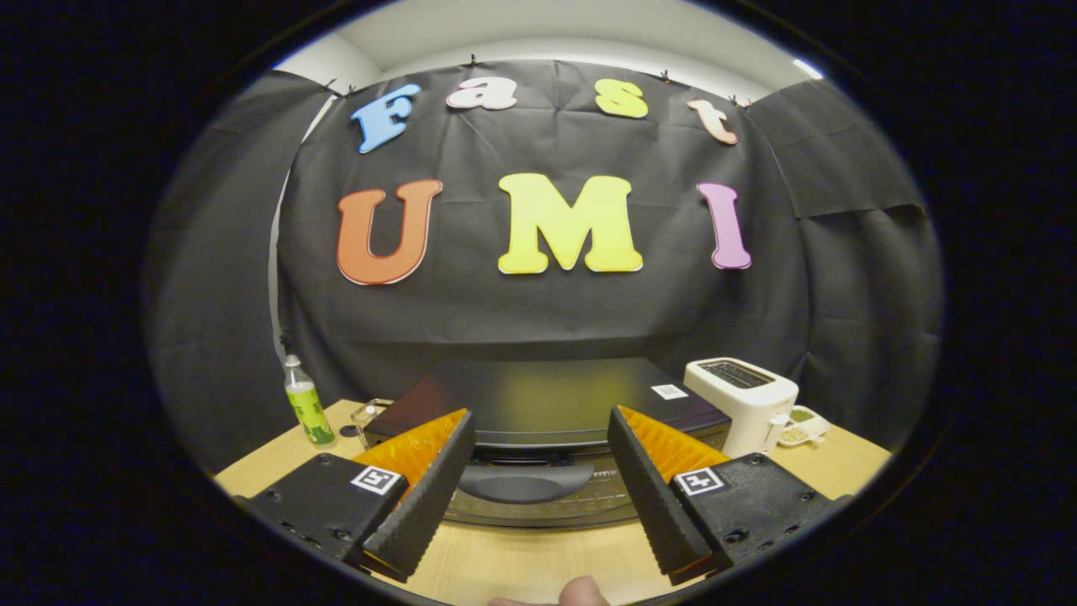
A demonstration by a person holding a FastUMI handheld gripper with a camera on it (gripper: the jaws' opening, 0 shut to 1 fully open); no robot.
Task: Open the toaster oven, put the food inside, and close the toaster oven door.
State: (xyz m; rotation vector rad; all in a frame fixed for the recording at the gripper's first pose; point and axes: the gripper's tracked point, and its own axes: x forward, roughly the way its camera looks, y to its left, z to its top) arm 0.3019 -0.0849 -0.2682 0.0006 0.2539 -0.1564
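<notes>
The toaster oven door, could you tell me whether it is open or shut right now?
Shut. The toaster oven has its door upright against the front, handle facing the open tool, whose fingers touch nothing.

A dark toaster oven [547,404] with a smooth, glossy top that mirrors light sits on a pale wood-grain bench [522,564]. Near the bench's right edge, a white toaster [740,396] looks like smooth plastic. The gripper [538,480] has spread jaws with ridged inner faces.

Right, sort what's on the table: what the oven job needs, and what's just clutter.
Job: toaster oven, door closed, its handle just ahead of the open gripper.
Clutter: green-labelled bottle, white pop-up toaster, small dish beside it.
</notes>
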